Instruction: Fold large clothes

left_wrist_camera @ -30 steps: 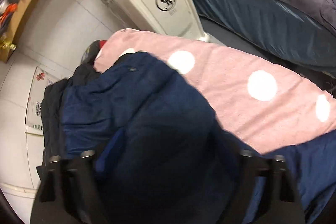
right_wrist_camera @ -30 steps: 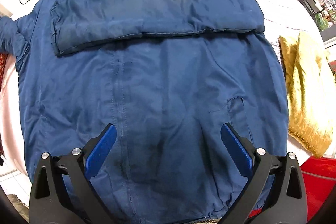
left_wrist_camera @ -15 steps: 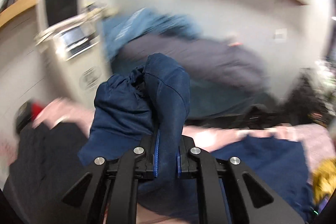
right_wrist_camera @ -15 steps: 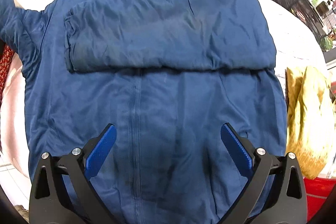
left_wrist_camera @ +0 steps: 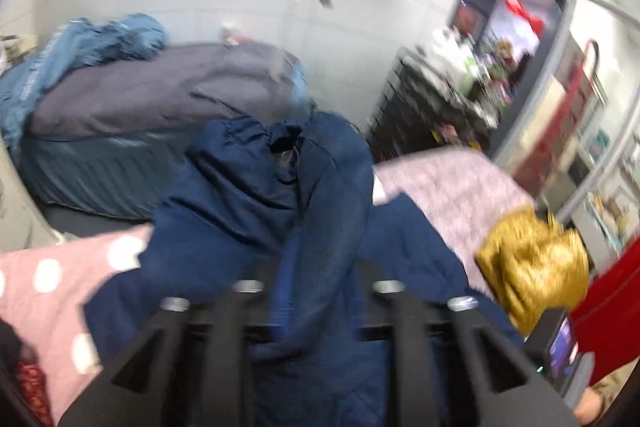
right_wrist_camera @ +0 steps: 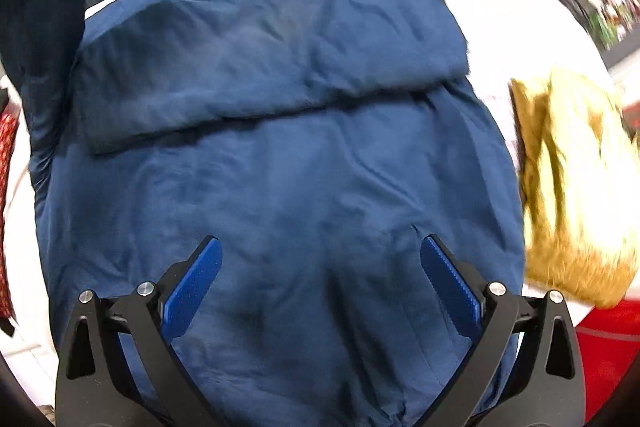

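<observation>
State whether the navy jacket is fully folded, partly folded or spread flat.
Partly folded. One sleeve lies across the navy jacket; the left gripper holds the other sleeve raised.

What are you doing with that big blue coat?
Folding it. The navy jacket lies spread on the bed, one sleeve already folded across its chest. The left hand-held gripper is shut on the other sleeve, lifted up. The right hand-held gripper hovers open above the hem.

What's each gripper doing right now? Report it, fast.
Left gripper: shut on the jacket sleeve, lifted.
Right gripper: open, holding nothing, above the blue jacket.
</observation>
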`<state>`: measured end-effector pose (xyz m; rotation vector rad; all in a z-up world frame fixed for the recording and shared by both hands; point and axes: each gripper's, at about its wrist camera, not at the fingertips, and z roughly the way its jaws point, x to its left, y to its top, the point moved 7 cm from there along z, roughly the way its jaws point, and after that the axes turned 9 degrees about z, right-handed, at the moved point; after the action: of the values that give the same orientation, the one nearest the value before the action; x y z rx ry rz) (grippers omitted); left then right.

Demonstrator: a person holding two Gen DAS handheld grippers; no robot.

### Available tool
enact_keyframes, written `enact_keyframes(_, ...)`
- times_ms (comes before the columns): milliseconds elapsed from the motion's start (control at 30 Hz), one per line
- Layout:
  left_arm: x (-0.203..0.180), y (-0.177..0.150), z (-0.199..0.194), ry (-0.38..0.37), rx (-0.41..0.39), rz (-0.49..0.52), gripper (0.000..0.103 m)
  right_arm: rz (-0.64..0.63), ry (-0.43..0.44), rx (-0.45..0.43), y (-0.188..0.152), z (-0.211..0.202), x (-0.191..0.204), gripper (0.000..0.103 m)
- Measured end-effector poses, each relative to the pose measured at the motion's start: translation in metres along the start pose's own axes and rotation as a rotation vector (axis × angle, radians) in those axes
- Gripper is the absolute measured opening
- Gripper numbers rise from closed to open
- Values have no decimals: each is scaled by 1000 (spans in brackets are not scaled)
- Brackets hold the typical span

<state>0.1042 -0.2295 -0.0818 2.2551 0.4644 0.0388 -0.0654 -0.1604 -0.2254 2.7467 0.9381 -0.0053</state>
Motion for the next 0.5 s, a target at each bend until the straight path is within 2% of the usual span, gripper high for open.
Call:
enact_keyframes(33, -9, -7, 12, -18, 21, 5, 96, 14, 0, 8, -2, 2, -5, 98)
enact_keyframes(100, -26, -22, 34, -53, 49, -8, 96, 39, 0, 23, -4, 5, -16, 98)
enact_keyframes(233, -33, -50, 59, -58, 138, -110, 96, 53, 10, 15, 0, 5, -23, 98)
enact_keyframes(333, -22, -84, 47, -3, 177, -140, 96, 53, 42, -8, 13, 3, -19, 98)
enact_keyframes(500, 33, -147, 2, 134, 272, -197, 96, 47, 142, -39, 56, 5, 0, 98)
